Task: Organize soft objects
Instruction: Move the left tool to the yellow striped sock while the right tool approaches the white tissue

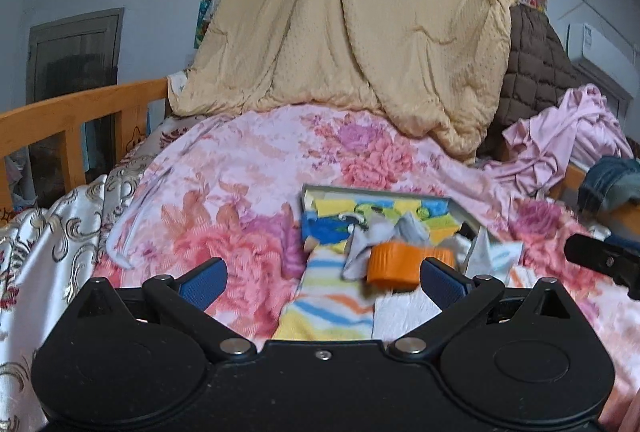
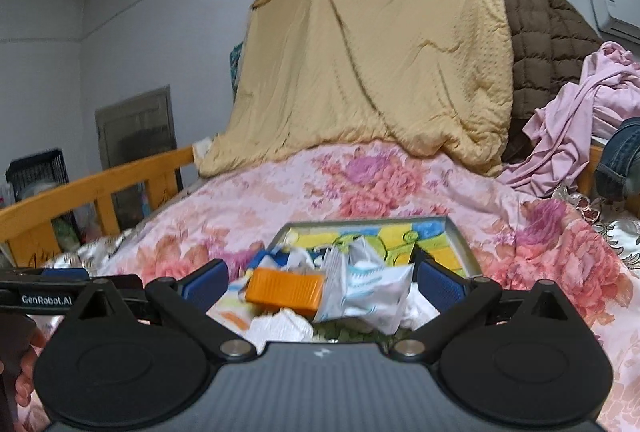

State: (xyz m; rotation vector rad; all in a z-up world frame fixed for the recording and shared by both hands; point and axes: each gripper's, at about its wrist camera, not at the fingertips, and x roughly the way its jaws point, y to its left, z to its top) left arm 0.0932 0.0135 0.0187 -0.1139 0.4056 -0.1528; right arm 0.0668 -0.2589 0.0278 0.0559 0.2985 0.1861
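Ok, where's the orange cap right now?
The orange cap lies on the floral bedspread, just before the tray, among crumpled cloths; in the left wrist view it is by the right fingertip.

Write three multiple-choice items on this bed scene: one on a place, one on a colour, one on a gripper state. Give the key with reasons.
1. Where does the shallow tray lie?
A. on the floral bedspread
B. on the floor
C. on the wooden bed rail

2. What colour is the ribbed lid among the small cloths?
A. green
B. orange
C. black

3. How does the left gripper stand?
A. shut on the lid
B. shut on a striped cloth
C. open

Key:
1 A, the floral fabric surrounds the tray on all sides.
2 B, it shows orange in both wrist views.
3 C, its blue pads stand wide apart, holding nothing.
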